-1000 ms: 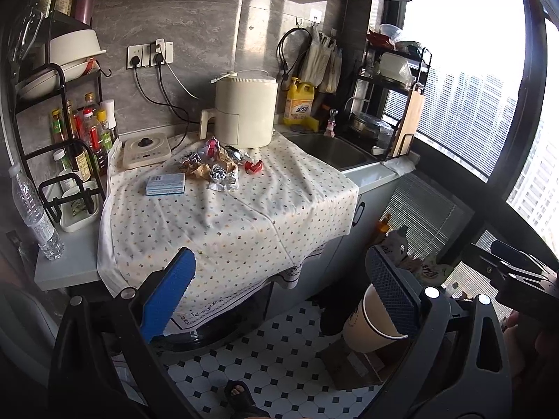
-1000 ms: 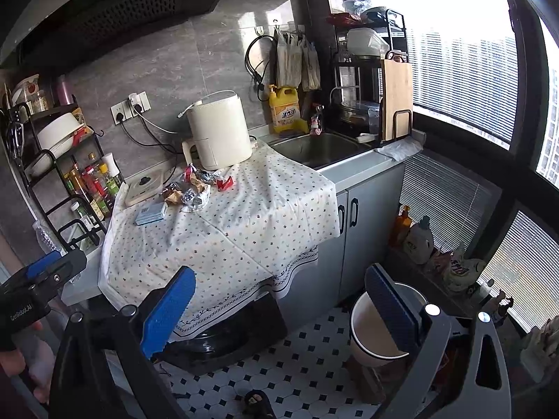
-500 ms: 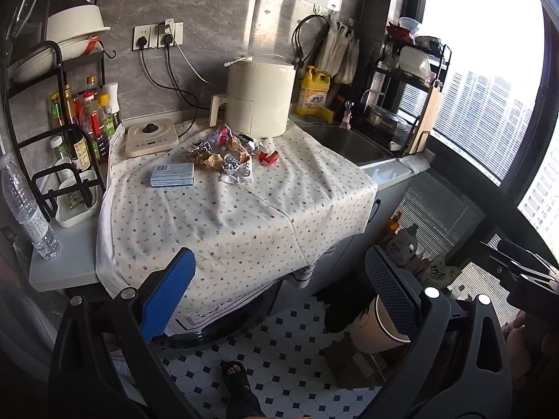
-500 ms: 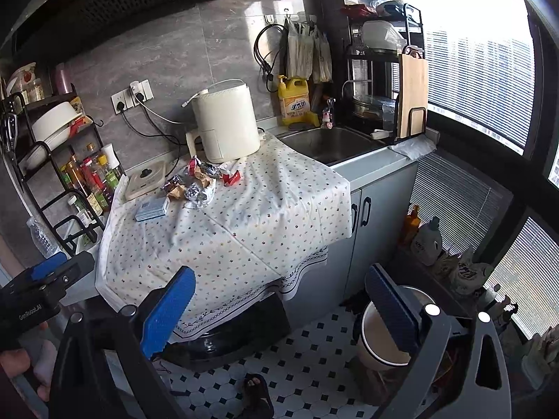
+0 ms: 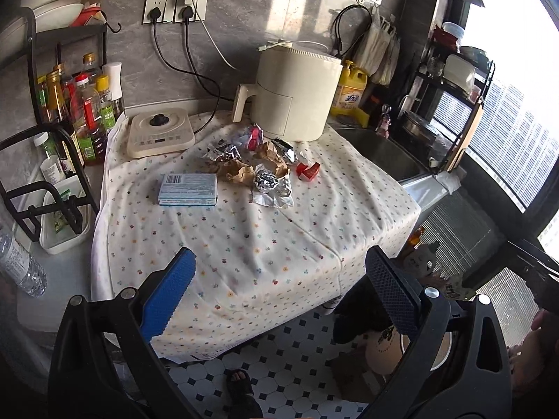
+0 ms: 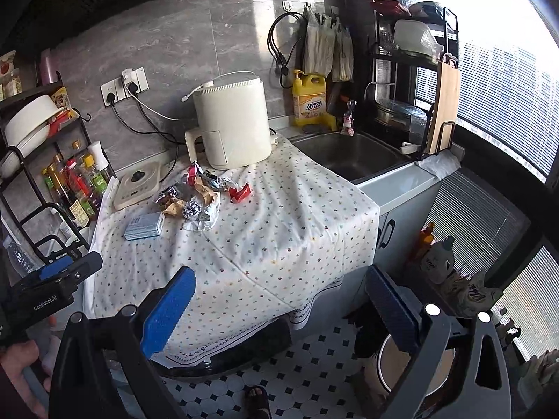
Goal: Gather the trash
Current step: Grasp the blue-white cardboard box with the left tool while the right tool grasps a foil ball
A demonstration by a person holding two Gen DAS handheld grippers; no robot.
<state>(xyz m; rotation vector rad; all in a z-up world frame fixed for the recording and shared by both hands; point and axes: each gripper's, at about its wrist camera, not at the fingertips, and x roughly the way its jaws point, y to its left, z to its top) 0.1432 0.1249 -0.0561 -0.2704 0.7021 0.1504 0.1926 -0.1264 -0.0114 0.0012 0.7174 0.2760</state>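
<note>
Beside the air fryer (image 5: 295,96), on the cloth-covered table (image 5: 265,244), lies the trash (image 5: 260,166): crumpled foil, brown paper, a red wrapper (image 5: 308,170), with a blue box (image 5: 188,189) just beside the pile on the side away from the fryer. Readable writing is scarce: "GenRobot.AI" runs along the body of the left gripper (image 6: 52,288) as the right view catches it; the yellow bottle (image 6: 310,99) behind the fryer carries characters too small to read. Both the left gripper (image 5: 279,291) and the right gripper (image 6: 279,309) have jaws spread wide and hold nothing, and the trash sits well beyond them, nearer the fryer than the table's front edge. Only the right view shows the sink (image 6: 349,153) whole and a hand (image 6: 21,366) on the left gripper; the left view shows the box's printed label larger, though not legibly.
</note>
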